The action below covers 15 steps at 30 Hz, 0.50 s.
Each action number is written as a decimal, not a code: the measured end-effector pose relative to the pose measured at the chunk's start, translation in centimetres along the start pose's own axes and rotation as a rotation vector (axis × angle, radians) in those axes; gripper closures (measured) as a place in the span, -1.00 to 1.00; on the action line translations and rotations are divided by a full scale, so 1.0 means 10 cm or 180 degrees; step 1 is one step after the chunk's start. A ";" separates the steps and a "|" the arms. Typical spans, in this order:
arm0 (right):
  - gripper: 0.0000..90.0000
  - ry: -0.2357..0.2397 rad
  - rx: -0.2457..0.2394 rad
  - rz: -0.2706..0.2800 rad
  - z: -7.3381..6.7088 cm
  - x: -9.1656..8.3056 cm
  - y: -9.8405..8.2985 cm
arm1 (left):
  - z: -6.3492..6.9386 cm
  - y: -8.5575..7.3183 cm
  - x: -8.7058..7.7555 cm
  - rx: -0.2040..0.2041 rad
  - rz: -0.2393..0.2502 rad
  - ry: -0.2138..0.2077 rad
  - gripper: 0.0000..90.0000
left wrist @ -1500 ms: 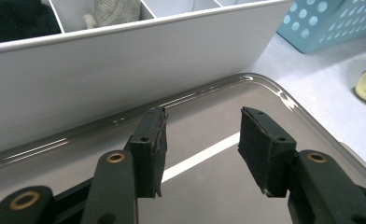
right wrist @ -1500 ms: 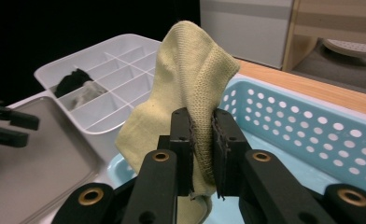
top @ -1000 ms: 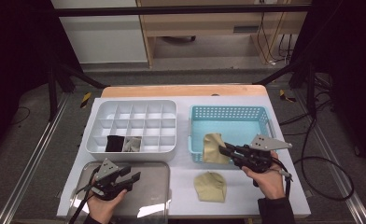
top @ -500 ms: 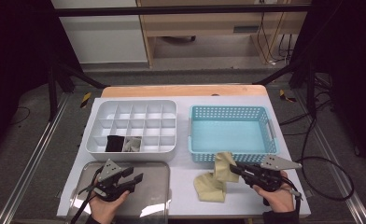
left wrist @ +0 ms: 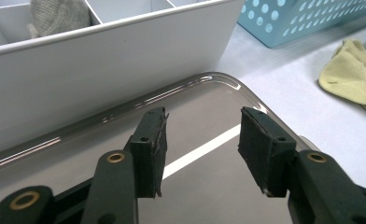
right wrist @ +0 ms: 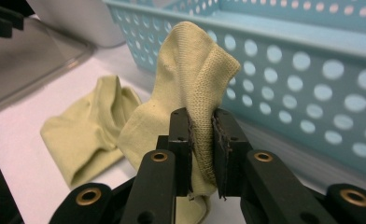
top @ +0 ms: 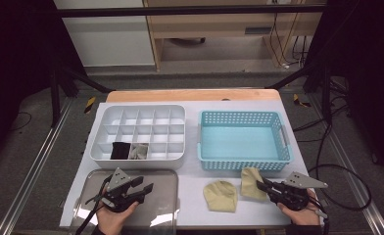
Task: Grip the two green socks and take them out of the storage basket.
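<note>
My right gripper (top: 263,186) (right wrist: 202,140) is shut on a pale yellow sock (top: 251,182) (right wrist: 190,88), pinching a fold of it low over the white table, just in front of the blue basket (top: 239,164) (right wrist: 312,60). A second yellow sock (top: 220,196) (right wrist: 87,135) lies flat on the table to its left. My left gripper (top: 143,190) (left wrist: 202,142) hovers open over the shiny metal tray (top: 165,215) (left wrist: 204,112) with nothing between its jaws.
A white divided organiser (top: 138,132) (left wrist: 102,60) stands behind the tray, with a black sock (top: 120,150) and a grey sock (top: 140,151) (left wrist: 59,16) in its front cells. The table's front edge runs close under both hands.
My right gripper has come down and toward me out of the blue basket with the yellow sock, ending beside the other sock. The left gripper has stayed put.
</note>
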State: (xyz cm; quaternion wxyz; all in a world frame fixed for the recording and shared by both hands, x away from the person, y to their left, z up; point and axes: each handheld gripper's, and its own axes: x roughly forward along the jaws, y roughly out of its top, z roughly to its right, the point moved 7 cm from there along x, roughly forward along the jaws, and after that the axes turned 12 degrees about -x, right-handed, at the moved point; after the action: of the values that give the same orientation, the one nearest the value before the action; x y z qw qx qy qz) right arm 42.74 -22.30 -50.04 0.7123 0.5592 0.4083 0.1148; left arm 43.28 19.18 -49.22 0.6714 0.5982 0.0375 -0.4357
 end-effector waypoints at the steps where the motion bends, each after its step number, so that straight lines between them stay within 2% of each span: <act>1: 0.76 -0.0009 0.0022 -0.0039 0.01 0.00 -0.02 | 0.01 0.00 0.00 0.0007 -0.0004 -0.0007 0.12; 8: 0.72 -0.0234 0.0043 -0.0328 0.11 0.00 -0.18 | 0.09 0.01 0.01 0.0048 -0.0029 -0.0070 0.15; 11: 0.57 -0.0278 0.0067 -0.0390 0.11 -0.01 -0.19 | 0.15 0.01 0.02 0.0082 -0.0059 -0.0105 0.14; 15: 0.46 -0.0341 0.0106 -0.0278 0.12 -0.06 -0.12 | 0.23 0.02 0.04 0.0148 -0.0095 -0.0145 0.14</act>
State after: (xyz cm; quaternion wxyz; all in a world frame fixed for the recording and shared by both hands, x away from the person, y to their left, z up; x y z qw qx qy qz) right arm 42.86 -23.91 -50.78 0.7281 0.5580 0.3955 0.0467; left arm 42.58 17.03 -48.72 0.6515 0.6030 0.0209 -0.4599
